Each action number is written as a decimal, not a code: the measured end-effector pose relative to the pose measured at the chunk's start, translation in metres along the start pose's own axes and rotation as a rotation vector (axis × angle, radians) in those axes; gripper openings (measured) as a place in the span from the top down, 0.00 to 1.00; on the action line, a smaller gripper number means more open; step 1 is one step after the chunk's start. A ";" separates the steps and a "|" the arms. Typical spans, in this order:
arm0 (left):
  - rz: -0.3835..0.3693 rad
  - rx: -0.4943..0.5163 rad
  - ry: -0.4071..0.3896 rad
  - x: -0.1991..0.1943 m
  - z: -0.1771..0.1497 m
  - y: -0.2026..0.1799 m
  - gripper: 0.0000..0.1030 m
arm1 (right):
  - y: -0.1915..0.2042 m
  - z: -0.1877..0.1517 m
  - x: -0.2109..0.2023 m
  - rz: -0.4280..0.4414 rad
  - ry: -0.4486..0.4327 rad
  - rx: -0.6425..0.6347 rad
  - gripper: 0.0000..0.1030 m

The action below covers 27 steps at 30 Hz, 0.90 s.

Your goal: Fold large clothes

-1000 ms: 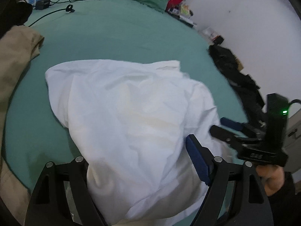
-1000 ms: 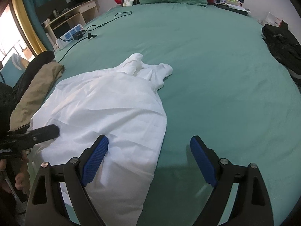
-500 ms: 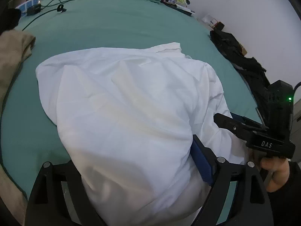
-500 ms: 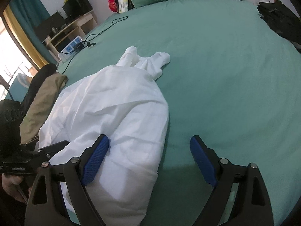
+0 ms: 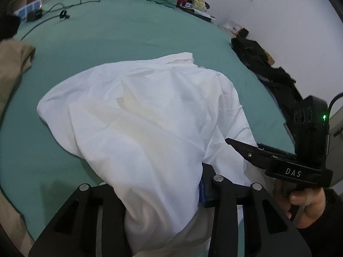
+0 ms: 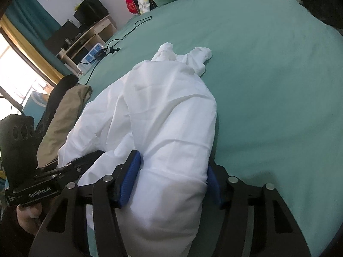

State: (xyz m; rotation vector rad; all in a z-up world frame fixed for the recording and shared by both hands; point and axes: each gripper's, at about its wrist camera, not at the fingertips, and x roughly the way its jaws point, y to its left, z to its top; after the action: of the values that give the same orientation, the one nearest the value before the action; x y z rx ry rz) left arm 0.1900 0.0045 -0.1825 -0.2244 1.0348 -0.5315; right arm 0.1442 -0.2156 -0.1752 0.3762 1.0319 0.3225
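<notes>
— While both grippers sit at the near hem, list what I hold.

— Item one: large white cotton garment (image 5: 150, 117), lying on the green bedsheet (image 5: 139, 34), its long axis running straight ahead of the fingers toward the straps at the far end (image 6: 184, 53).

— Left gripper (image 5: 154, 194)?

— Its jaws are closed in on a thick bunch of the near hem; cloth fills the gap and drapes over the left pad, so I judge it clamped. The bulk lies ahead and slightly left of my fingers.

— Right gripper (image 6: 171, 175)?

— Blue pads (image 6: 130, 177) pressed on either side of a rolled bundle of the same hem. Clamped on it, by my reading.

— Which is nearer the cloth?

— Both equally; they sit close beside each other at the same end. I judge the next move carries the hem forward along that axis.

— Other items?

— Tan folded garment (image 6: 66, 115), left of the fingers, just beside the white one.
</notes>
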 end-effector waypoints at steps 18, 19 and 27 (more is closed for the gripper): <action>0.014 0.048 -0.036 0.007 -0.001 -0.009 0.68 | 0.009 -0.005 0.003 0.046 -0.056 -0.014 0.72; 0.022 0.061 -0.041 0.005 -0.001 -0.012 0.70 | 0.014 -0.006 0.001 0.034 -0.068 -0.031 0.73; 0.017 0.074 -0.112 -0.025 -0.001 -0.026 0.77 | 0.032 0.000 -0.029 0.014 -0.135 -0.095 0.79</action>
State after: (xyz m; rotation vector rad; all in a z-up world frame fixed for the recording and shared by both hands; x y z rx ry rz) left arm 0.1713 -0.0045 -0.1534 -0.1777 0.9054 -0.5352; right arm 0.1280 -0.1993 -0.1383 0.3154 0.8784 0.3530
